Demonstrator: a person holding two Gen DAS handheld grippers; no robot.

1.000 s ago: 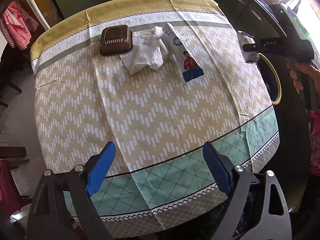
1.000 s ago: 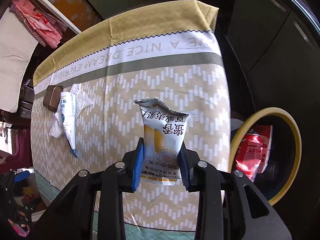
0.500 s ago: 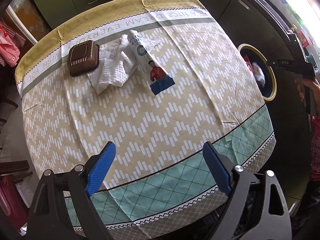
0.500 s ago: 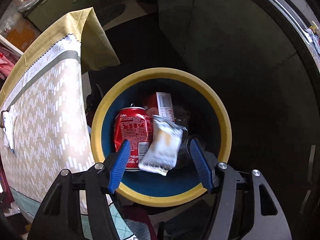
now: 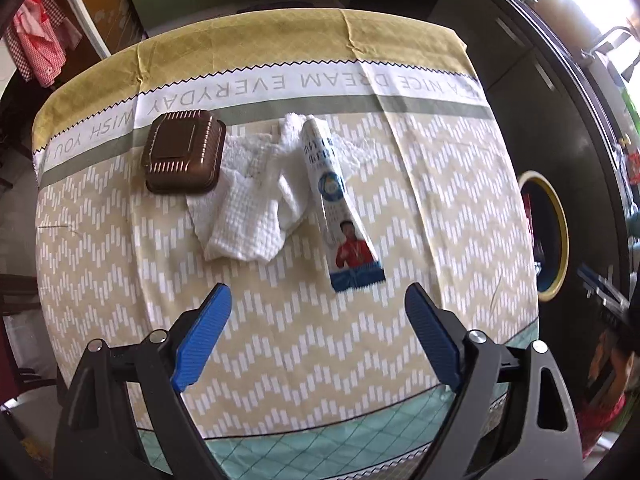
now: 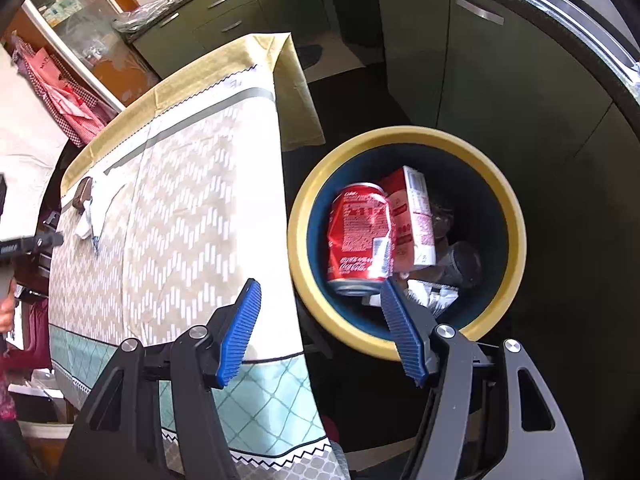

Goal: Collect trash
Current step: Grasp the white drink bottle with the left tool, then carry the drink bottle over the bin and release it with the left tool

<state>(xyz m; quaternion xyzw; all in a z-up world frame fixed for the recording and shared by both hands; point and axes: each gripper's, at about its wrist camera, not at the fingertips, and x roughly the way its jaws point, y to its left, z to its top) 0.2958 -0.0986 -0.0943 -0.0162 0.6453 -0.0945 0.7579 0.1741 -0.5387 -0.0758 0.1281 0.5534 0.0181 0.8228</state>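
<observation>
Three pieces of trash lie on the tabletop (image 5: 280,360), all near its far edge: one brown plastic tray (image 5: 183,157), one crumpled white paper towel (image 5: 248,200) and one flattened tube (image 5: 340,208). The tray is ribbed, square with rounded corners, and sits upside down touching the towel's left edge. The towel is quilted, folded over itself in thick wads. The tube is white with printed lettering, a round blue emblem, a figure in red and a blue crimped end pointing toward the camera; it lies partly over the towel's right side.

The left tongs (image 5: 318,338) hang open and empty above the near half of the tabletop, blue pads well apart, with the tube's crimped end just beyond them.

The right tongs (image 6: 320,330) are also open and hold nothing, poised over the near rim of a round bin (image 6: 304,216) with a yellow rim and dark blue inside, which stands on the floor just beside the tabletop's edge.

Only the right wrist view looks into the bin: one dented red cola can (image 6: 358,236), one pink and white carton (image 6: 412,220) leaning against it, one silvery wrapper (image 6: 434,296) below them, and some dark items I cannot identify. The left wrist view shows the bin (image 5: 564,240) only as a narrow yellow ring at the right.
</observation>
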